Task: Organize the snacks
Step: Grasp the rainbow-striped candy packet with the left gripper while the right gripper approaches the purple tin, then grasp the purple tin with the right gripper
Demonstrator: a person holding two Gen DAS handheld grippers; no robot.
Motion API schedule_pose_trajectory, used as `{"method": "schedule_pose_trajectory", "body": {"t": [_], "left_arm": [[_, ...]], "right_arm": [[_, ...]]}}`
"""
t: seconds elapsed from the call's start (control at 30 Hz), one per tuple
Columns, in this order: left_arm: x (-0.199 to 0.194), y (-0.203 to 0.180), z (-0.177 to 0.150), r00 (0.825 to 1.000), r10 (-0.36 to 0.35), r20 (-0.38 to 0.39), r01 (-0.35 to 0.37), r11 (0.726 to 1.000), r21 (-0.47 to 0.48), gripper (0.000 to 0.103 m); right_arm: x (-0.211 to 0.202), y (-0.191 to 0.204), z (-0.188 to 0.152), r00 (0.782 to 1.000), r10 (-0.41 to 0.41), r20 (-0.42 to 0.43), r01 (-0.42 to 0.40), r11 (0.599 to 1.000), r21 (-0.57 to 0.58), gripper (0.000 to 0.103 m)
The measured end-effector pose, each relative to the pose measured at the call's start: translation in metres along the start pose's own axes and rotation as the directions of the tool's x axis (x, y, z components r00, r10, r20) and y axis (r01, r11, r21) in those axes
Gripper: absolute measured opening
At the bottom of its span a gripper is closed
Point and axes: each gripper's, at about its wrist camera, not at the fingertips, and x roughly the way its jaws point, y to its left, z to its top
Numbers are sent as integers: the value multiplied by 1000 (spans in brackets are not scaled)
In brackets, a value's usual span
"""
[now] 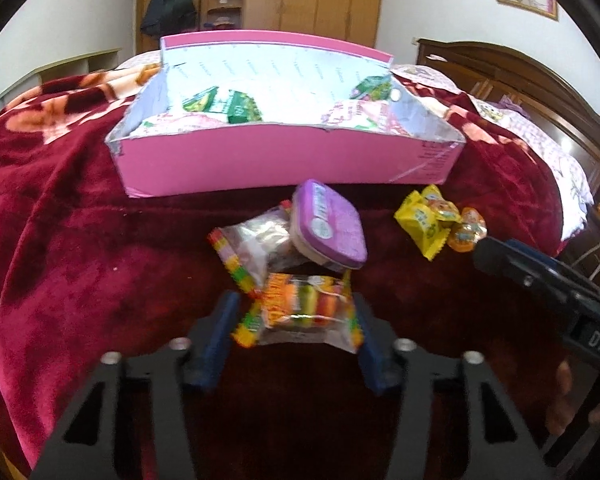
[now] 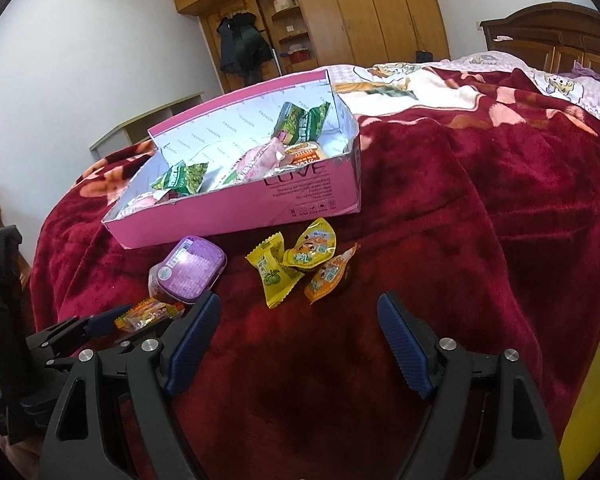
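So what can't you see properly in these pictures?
- Left wrist view: the pink box hides most of its snacks behind its near wall.
- Left wrist view: the gummy packet between the left gripper fingers is blurred; print unreadable, and grip contact unclear.
- Right wrist view: the right gripper finger covers part of the purple tin.
- Both views: wrapper writing too small.

Soft, even indoor light fills both views, brightest on the white walls and on the glossy lining of the pink box [image 1: 260,80], which glares pale. The left wrist view is smeared by motion blur, while the right wrist view is sharper. Fisheye distortion bends the edges, and black vignetting darkens the corners.
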Motion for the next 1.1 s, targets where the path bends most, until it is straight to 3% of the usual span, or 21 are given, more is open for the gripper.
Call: {"method": "schedule_pose_trajectory", "body": {"t": [0.47,0.87,1.1], "left_arm": [[-16,19,7,1000,-6,21,7,998,-56,42],[-35,53,7,991,102,88,-92,990,-110,42],[-22,72,-2,989,136,52,-127,979,-159,42]], "right_arm": [[7,19,-2,998,40,-46,-41,999,-11,82],[26,54,2,992,85,-92,-90,995,-50,82],[48,77,7,988,95,-119,-108,989,-104,82]]}}
